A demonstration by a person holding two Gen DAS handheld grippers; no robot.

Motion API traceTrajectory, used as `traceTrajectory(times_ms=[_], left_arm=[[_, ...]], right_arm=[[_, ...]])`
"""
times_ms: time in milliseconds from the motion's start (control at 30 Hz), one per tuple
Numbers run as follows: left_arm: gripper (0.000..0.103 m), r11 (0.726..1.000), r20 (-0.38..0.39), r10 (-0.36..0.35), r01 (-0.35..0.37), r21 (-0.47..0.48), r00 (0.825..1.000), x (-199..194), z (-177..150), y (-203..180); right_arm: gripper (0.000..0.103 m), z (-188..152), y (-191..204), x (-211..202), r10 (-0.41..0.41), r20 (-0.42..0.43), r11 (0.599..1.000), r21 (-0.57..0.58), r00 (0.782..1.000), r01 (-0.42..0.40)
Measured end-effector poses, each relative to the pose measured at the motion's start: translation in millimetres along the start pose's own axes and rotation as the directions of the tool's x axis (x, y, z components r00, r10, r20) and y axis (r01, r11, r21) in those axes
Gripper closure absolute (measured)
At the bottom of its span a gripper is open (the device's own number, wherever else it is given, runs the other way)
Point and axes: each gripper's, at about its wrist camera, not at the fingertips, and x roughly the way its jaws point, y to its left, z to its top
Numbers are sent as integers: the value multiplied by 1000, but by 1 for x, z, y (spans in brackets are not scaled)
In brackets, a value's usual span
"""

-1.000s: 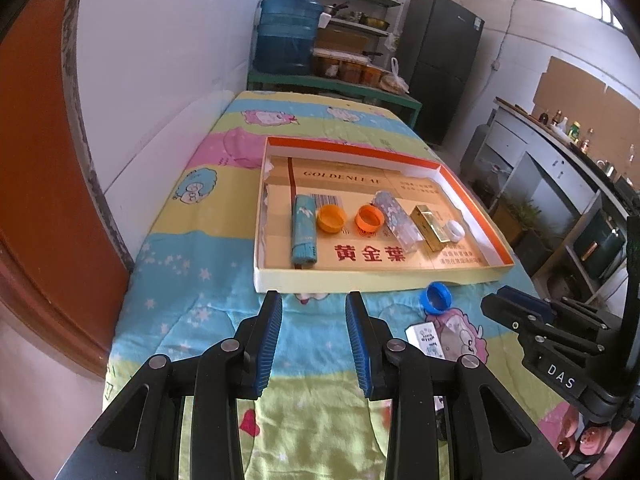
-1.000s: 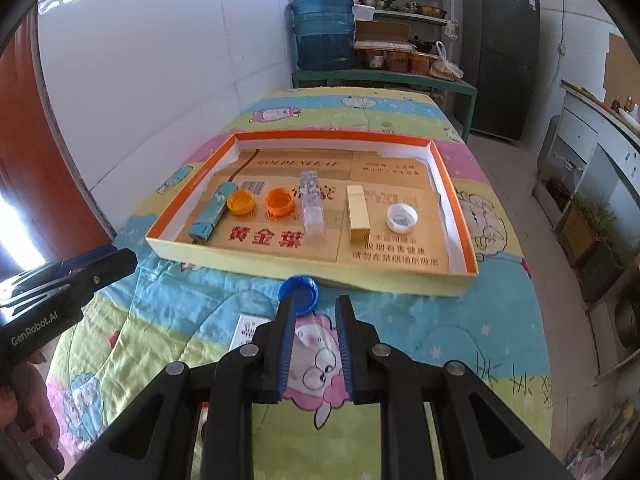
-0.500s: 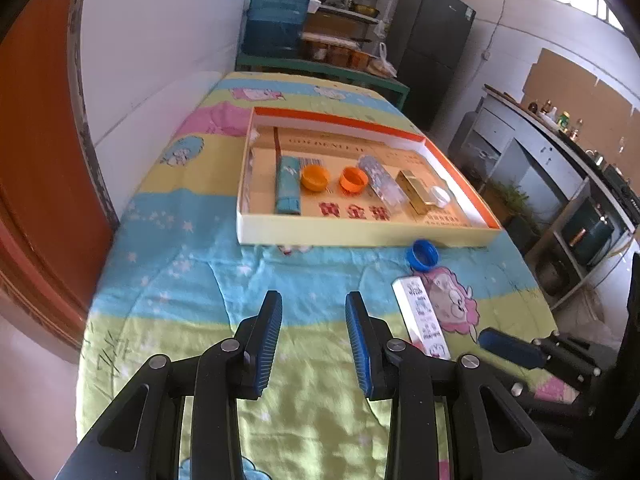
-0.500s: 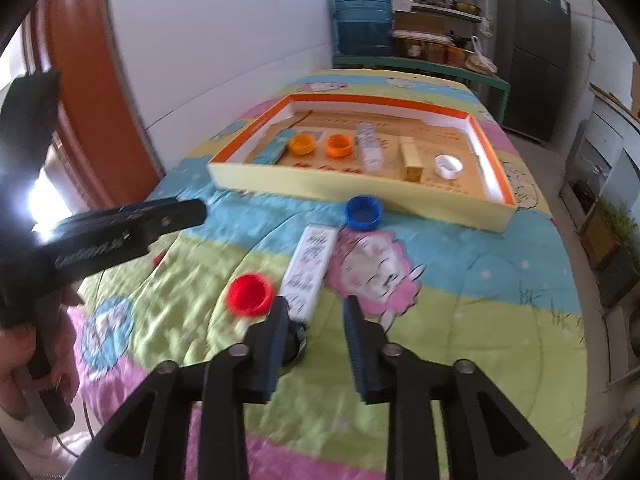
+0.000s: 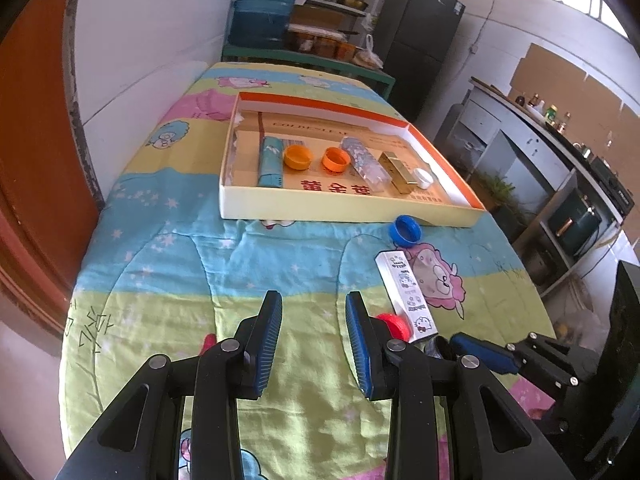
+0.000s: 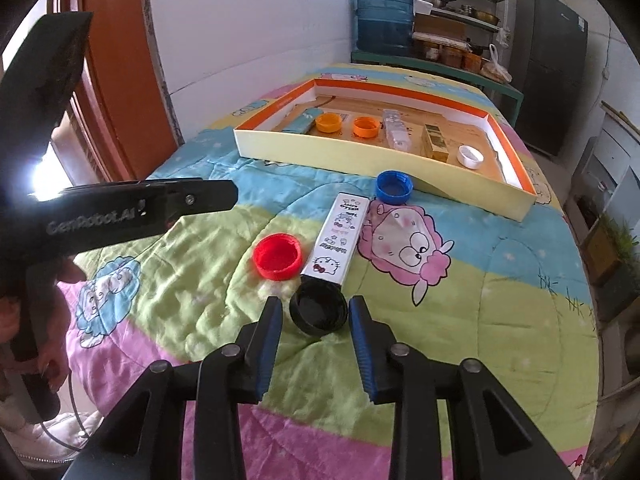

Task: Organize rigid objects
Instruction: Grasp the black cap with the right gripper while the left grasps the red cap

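Right hand-held gripper: jaws opening, one finger on each side of the black cap; pads do not press on it.
Left hand-held gripper: jaws apart, nothing between them, only quilt beneath.
Black cap: open side up on the quilted surface, touching the near end of the white cartoon box.
Red cap: at 10 o'clock from the black cap, just beside the white box, open side up.
Blue cap: at the far end of the white box, close to the tray's near wall.
Tray: shallow cardboard, orange inside rim, at 12 o'clock on the surface.
Tray contents, from 9 to 3 o'clock: teal box, two orange caps, clear patterned box, gold box, white cap.
In the way: the white box lies right behind the black cap; the red cap sits close at its side.
Around: orange door at 9 o'clock, blue water jug and shelves at 12, dark fridge at 1.
Hidden: in the left view the left finger covers most of the red cap, and the black cap is barely visible behind it.
Hard to read: print on the tray floor and boxes.
Cut off: a person's hand on the left grip at the frame edge.
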Motion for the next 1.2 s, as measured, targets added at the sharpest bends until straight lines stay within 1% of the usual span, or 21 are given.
traceTrajectory(times_ms=[300,333,367,500,733,800,900,1067,1200], left_arm=[[69,999,-20,-36,37,37,999,5,-3,-9],[69,998,-22,-39,40,42,999,5,-4,-11],[69,998,-24,-44,45,48,999,6,-5,-12],[69,996,-42,-60,63,70,997,8,-8,-17],[69,980,-90,-101,115,161,991,13,-28,-35],[69,976,-101,-97,115,183,990,15,-32,-39],[69,974,-103,-75,95,206,992,20,-36,-45],[69,977,-85,-59,75,202,995,28,-27,-46],[69,972,-79,-44,61,225,996,35,-21,-48]], right_arm=[[69,2,-3,8,27,-20,1000,10,999,-27],[69,2,-4,9,30,-22,999,13,999,-29],[73,2,-4,9,29,-21,999,16,999,-29],[73,1,-8,7,30,-25,999,27,999,-29],[73,-5,-19,1,25,-23,997,67,999,-24],[73,-6,-21,0,25,-21,997,80,999,-23],[73,-7,-24,-2,24,-18,995,92,1000,-23],[73,-9,-29,-3,22,-16,994,105,1000,-20],[73,-10,-33,-2,24,-14,993,116,1000,-22]])
